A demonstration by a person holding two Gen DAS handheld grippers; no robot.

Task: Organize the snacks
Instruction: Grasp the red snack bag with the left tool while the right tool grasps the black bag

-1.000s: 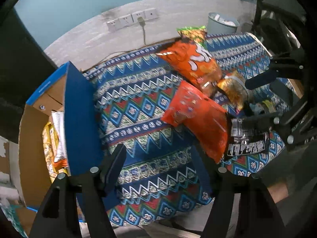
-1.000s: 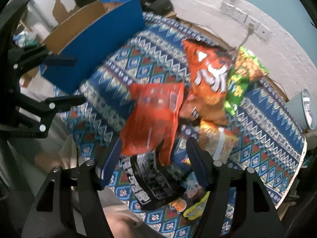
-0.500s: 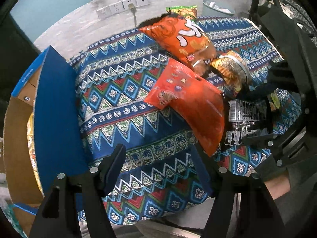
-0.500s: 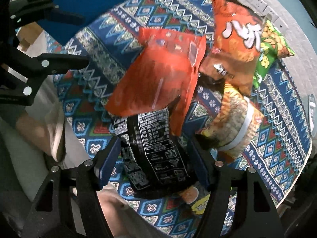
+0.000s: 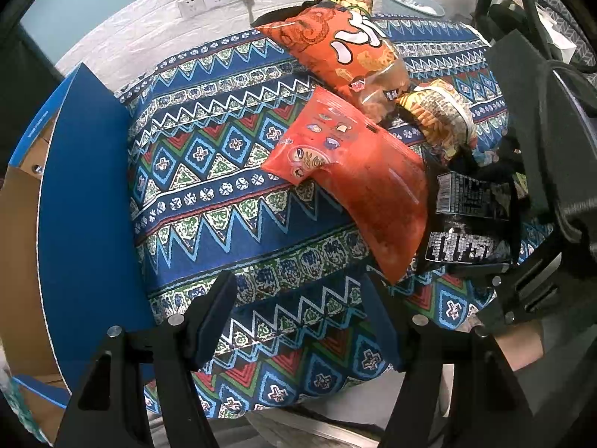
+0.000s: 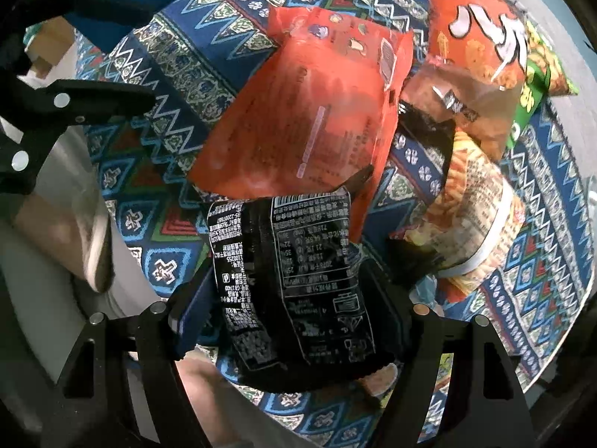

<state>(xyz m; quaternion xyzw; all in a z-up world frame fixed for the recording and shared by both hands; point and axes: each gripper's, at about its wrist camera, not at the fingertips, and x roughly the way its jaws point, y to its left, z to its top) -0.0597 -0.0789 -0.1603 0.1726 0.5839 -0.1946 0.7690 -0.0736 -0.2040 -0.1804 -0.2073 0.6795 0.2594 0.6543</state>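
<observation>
Black snack packet (image 6: 294, 283), likely light and crinkly, sat between the right gripper's (image 6: 294, 298) spread fingers near the table's front edge; its sealed edge looked best to pinch. Left gripper (image 5: 298, 313) hung spread, empty.

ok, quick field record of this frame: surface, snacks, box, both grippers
surface: table under a blue patterned cloth
box: blue cardboard box at the table's left edge, open top
snacks: red packet overlapping a black packet; orange chip bag, green bag and clear noodle-snack pack further back
left gripper: open, empty, above bare cloth
right gripper: open, fingers either side of the black packet, not closed on it
contact: cannot tell whether the fingers touch the packet
</observation>
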